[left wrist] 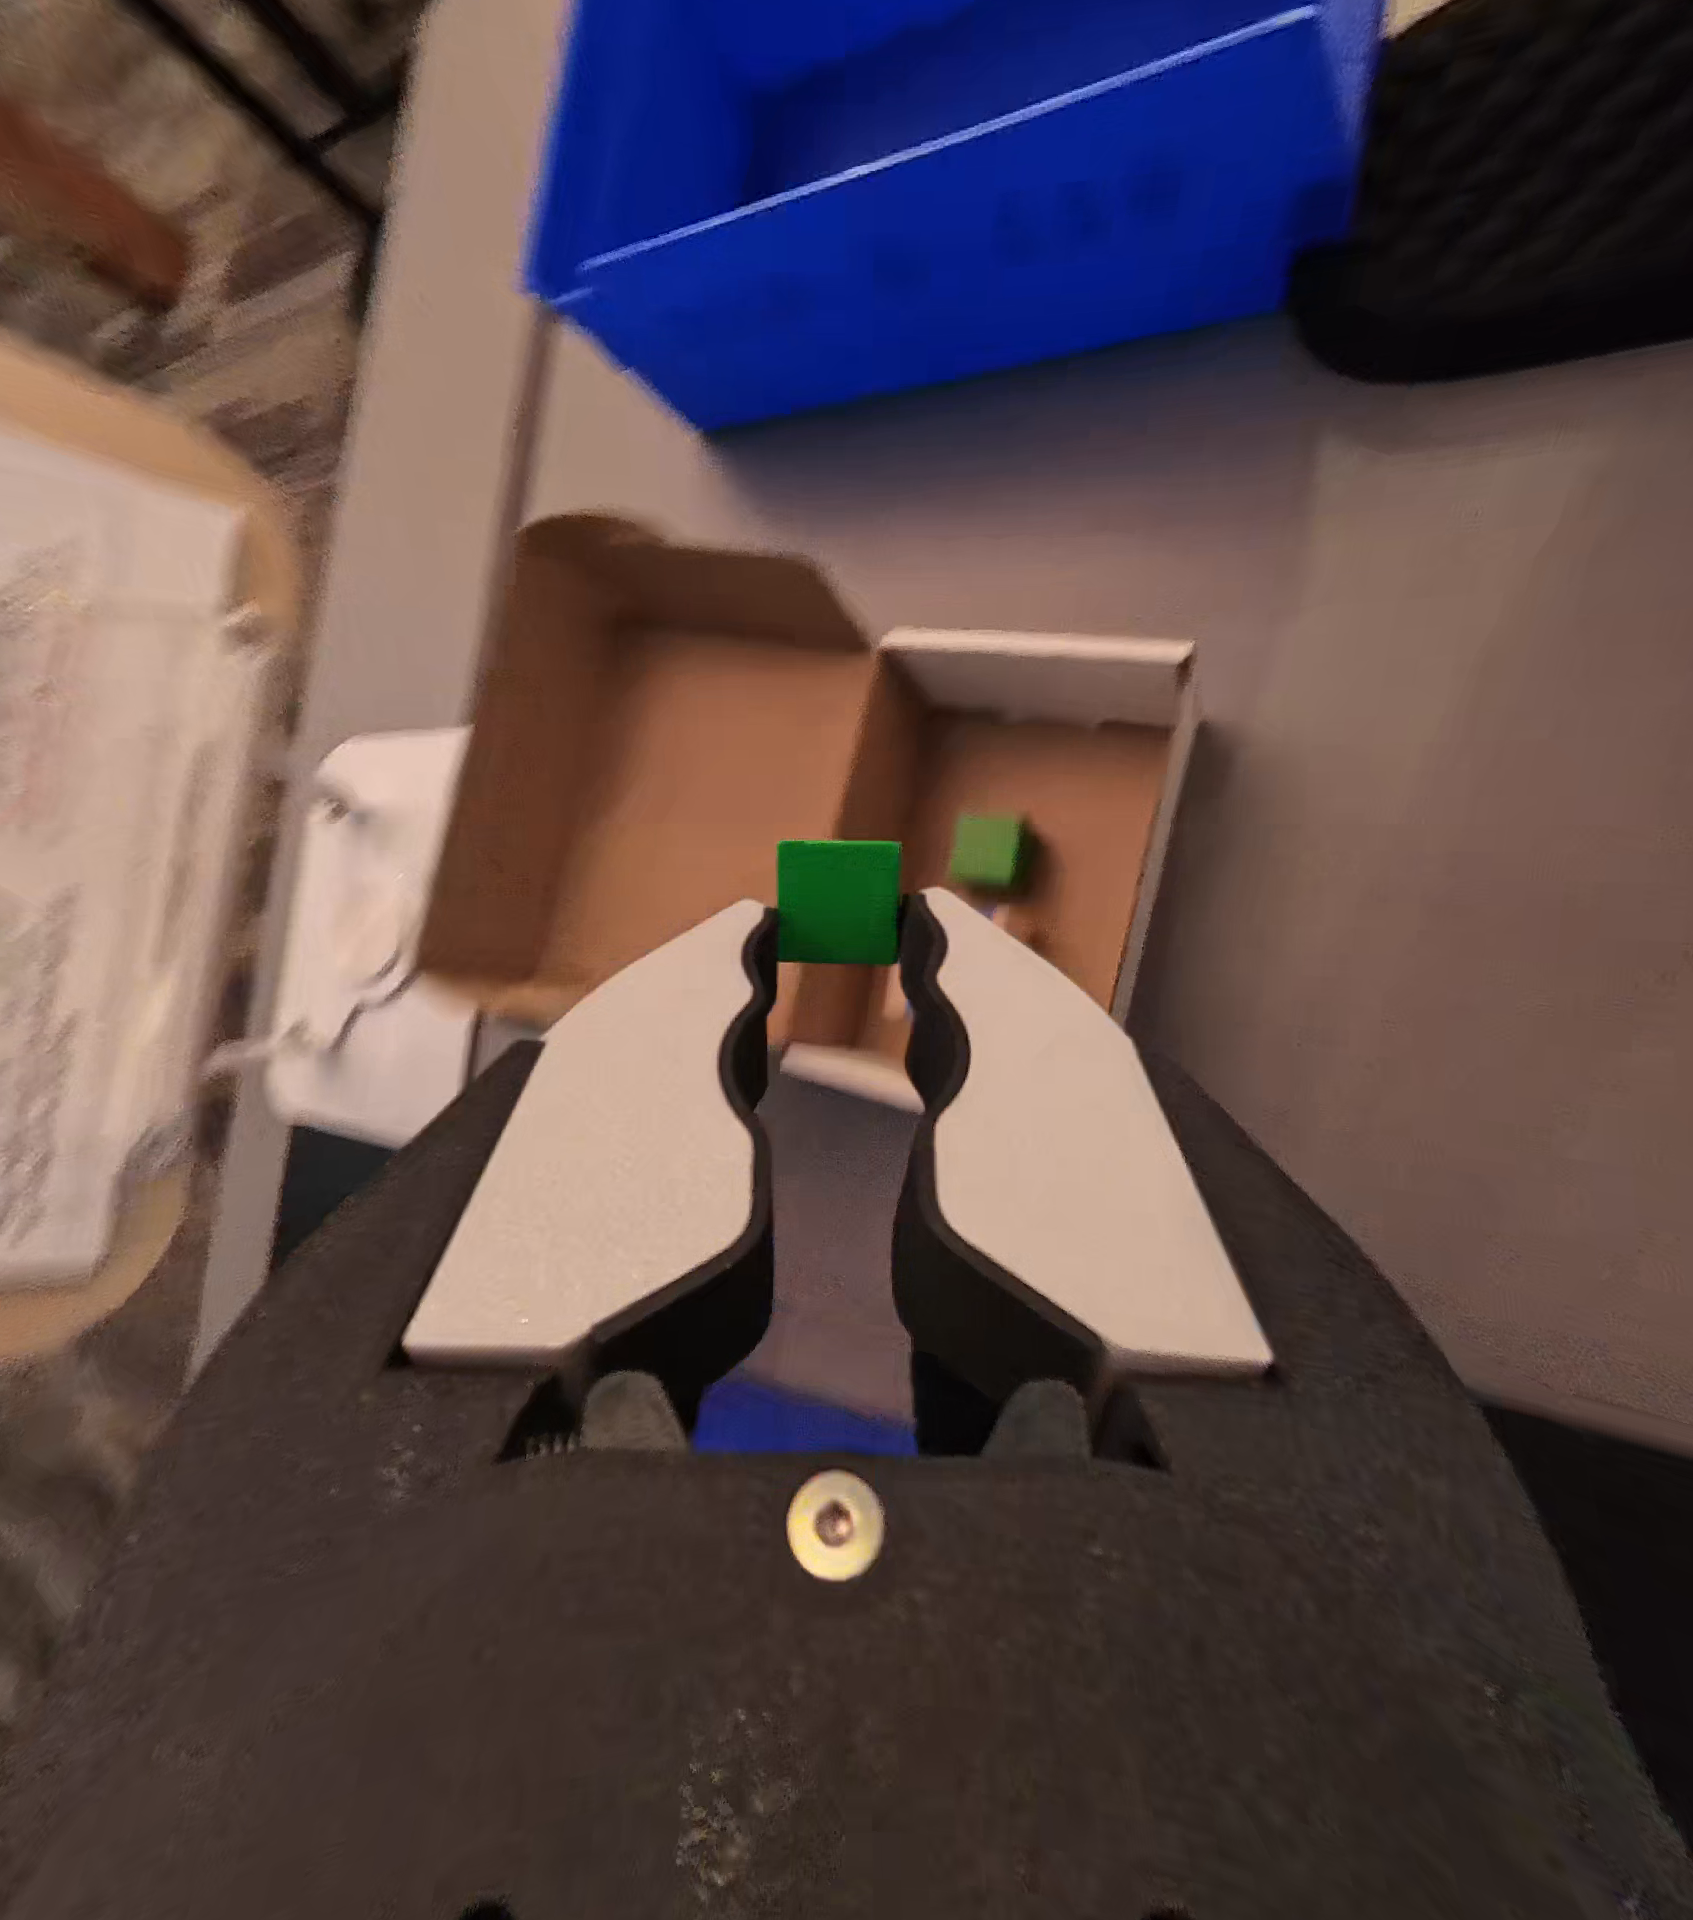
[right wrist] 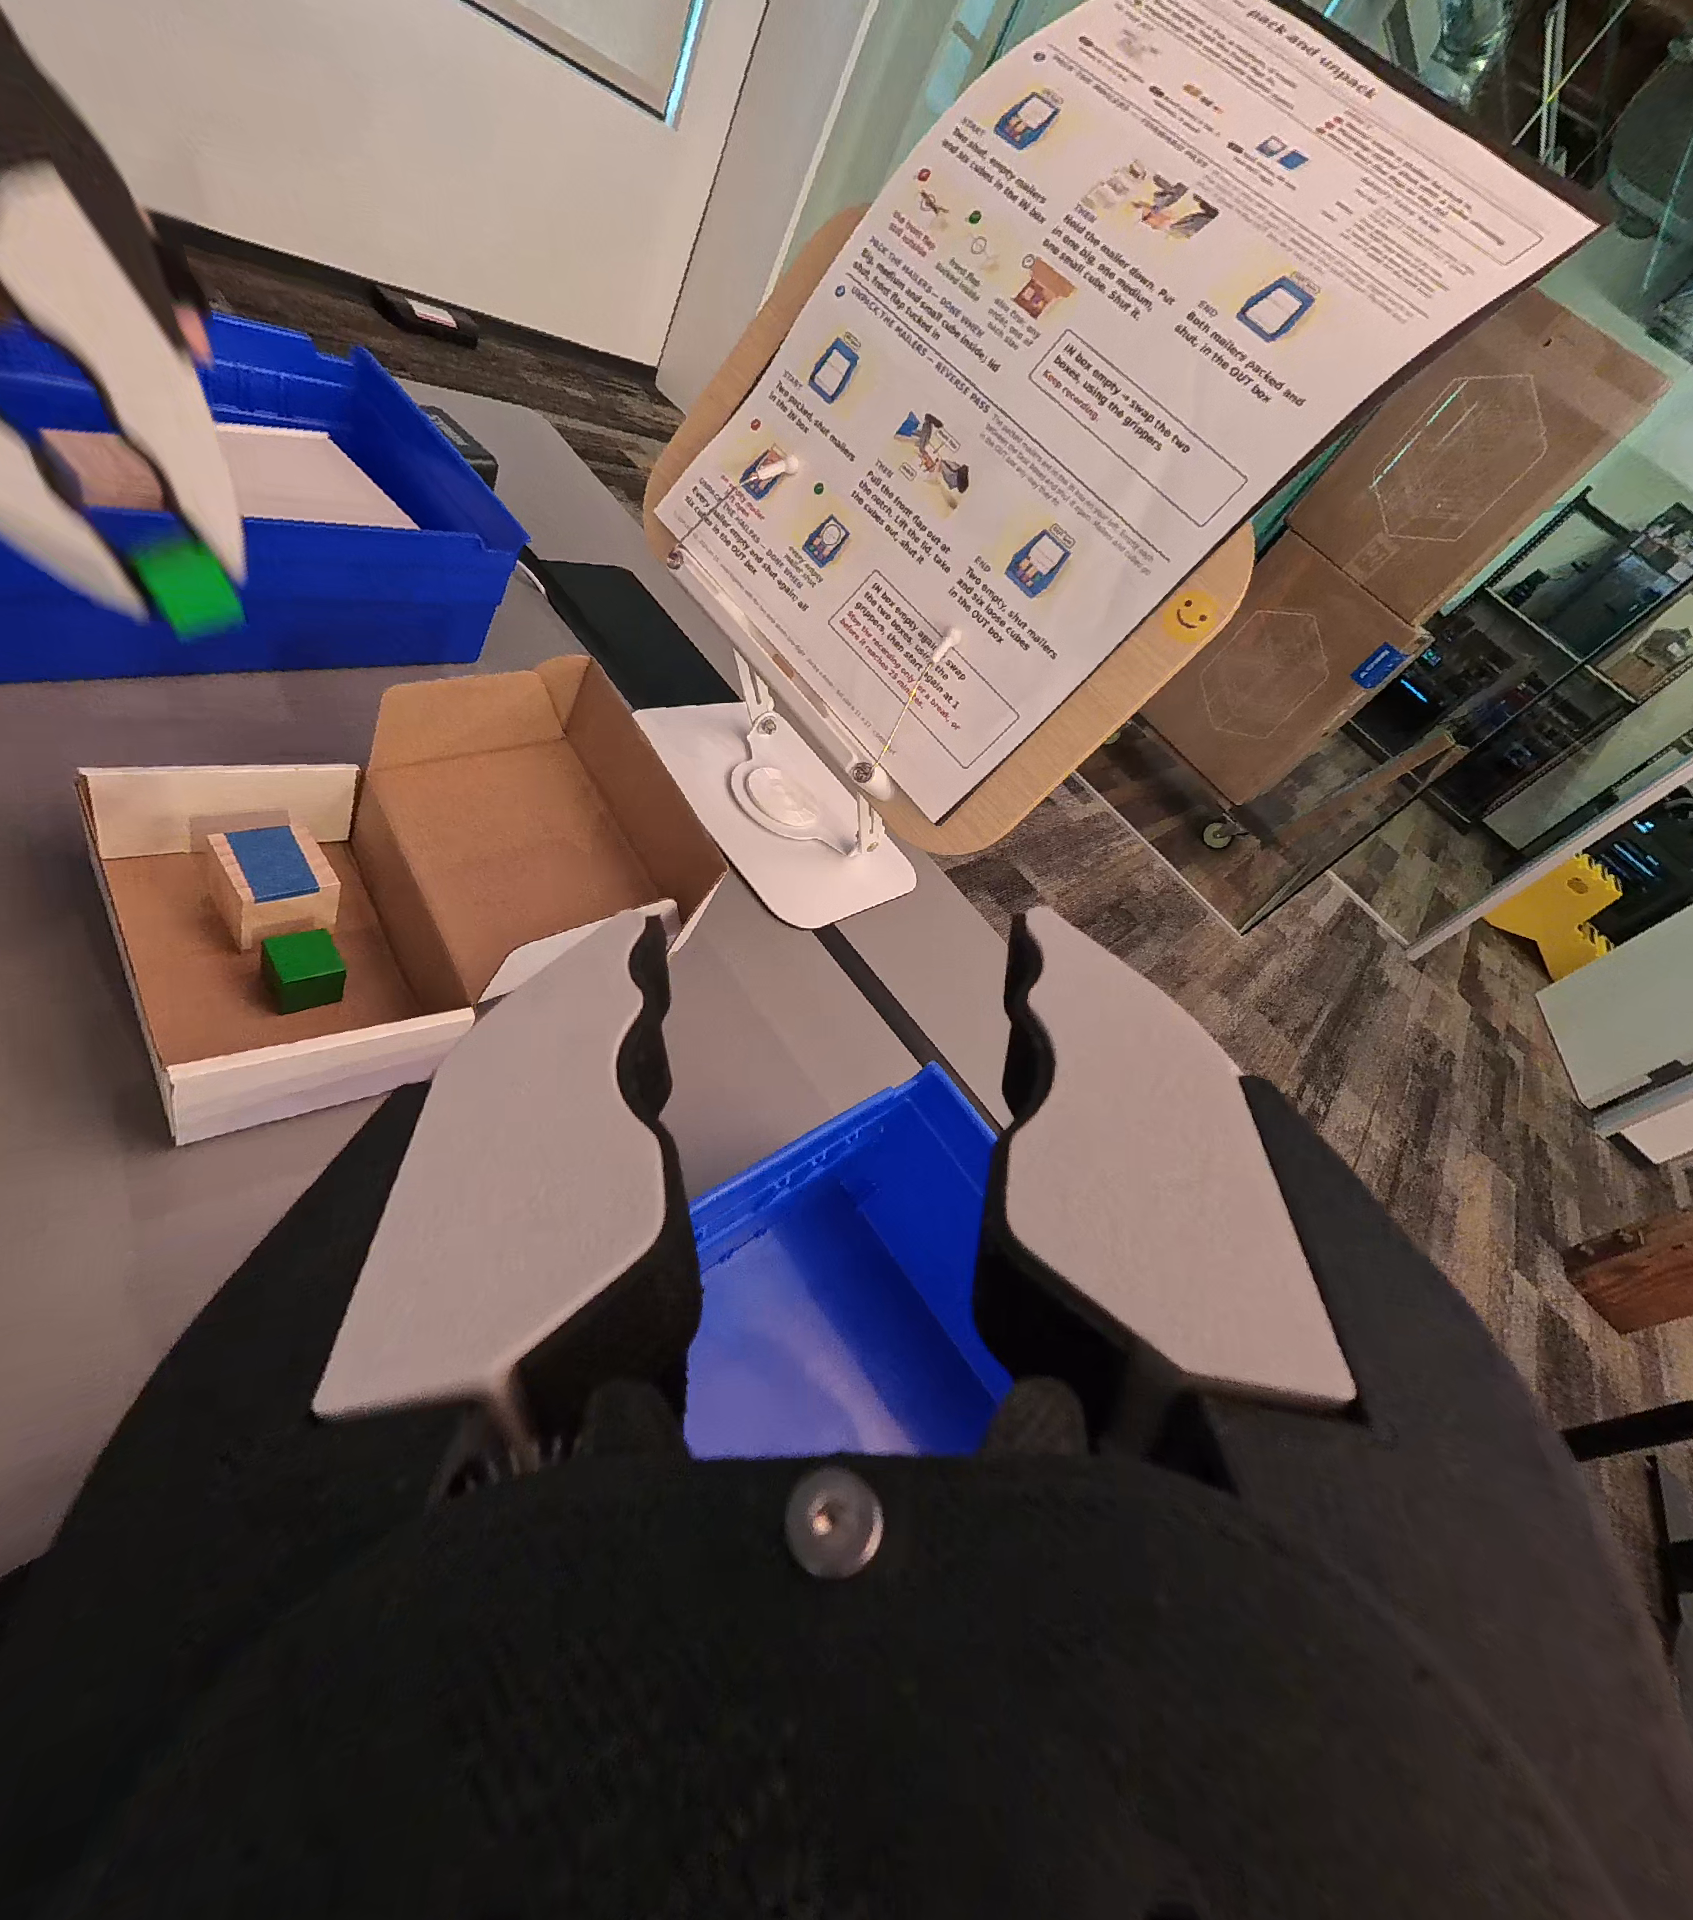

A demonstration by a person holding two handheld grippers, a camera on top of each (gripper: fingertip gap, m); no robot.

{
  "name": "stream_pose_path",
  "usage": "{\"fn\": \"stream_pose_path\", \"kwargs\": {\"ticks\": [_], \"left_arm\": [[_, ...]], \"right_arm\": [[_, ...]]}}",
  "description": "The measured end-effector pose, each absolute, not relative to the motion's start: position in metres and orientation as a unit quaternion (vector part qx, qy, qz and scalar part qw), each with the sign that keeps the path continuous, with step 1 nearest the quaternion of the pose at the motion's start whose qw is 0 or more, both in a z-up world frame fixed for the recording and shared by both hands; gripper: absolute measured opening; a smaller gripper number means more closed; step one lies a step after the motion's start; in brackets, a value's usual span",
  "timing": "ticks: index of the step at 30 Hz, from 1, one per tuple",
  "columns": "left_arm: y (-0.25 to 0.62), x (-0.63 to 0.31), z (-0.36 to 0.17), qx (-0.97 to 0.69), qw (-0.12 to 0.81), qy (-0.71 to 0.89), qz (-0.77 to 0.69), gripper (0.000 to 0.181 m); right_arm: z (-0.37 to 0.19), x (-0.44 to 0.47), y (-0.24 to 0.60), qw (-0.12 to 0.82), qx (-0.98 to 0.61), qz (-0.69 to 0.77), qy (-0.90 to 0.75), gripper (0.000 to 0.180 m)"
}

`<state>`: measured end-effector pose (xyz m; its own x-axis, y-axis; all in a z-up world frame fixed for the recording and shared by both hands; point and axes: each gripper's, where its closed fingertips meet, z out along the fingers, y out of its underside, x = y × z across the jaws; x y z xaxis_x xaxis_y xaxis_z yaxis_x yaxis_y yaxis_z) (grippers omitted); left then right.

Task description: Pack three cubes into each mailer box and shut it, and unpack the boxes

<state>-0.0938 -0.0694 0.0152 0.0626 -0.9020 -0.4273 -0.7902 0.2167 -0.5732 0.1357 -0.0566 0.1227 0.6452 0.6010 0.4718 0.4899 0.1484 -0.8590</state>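
A: Left wrist view first. Small green cube (left wrist: 838, 900) pinched at the very tips of the left gripper (left wrist: 838, 914), held in the air above the open mailer box (left wrist: 1034, 686). Gripper and cube visible in the right wrist view too (right wrist: 189, 589), blurred, up in front of the far blue bin (right wrist: 354, 582).

B: Box contents?

A: Second green cube (right wrist: 304, 968) flat on the box floor, just in front of a bigger wooden cube with a blue top (right wrist: 273, 864). Touching or not, can't tell. From the left wrist, only the green one (left wrist: 987, 850) showing in the box; wooden one mostly hidden behind a finger.

B: Lid?

A: Folded back flat on the grey bench (right wrist: 11, 1195), brown inside facing up (right wrist: 530, 821). Box walls white outside.

B: Right gripper?

A: Fingers (right wrist: 551, 1174) spread wide, holding nothing. Right gripper (right wrist: 831, 966) hanging over a near blue bin (right wrist: 821, 1247) at the bench edge, beside the box.

B: Surroundings?

A: Far blue bin holding a flat white mailer (right wrist: 312, 478). Instruction sheet (right wrist: 1081, 364) on a wooden board in a white stand (right wrist: 800, 831), just past the box lid. Cardboard cartons (right wrist: 1393, 582) on the floor behind it.
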Motion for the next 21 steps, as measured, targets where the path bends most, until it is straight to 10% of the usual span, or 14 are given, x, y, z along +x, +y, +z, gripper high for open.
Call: {"fn": "stream_pose_path", "kwargs": {"ticks": [8,21], "left_arm": [[-0.053,-0.023,-0.106,-0.629,0.226,0.74,-0.083,0.022],[-0.052,-0.027,-0.149,-0.631,0.145,0.76,-0.055,0.022]], "right_arm": [[0.124,0.144,-0.06,0.639,-0.645,0.059,-0.415,0.063],[0.121,0.134,-0.058,0.63,-0.641,0.067,-0.434,0.063]]}}
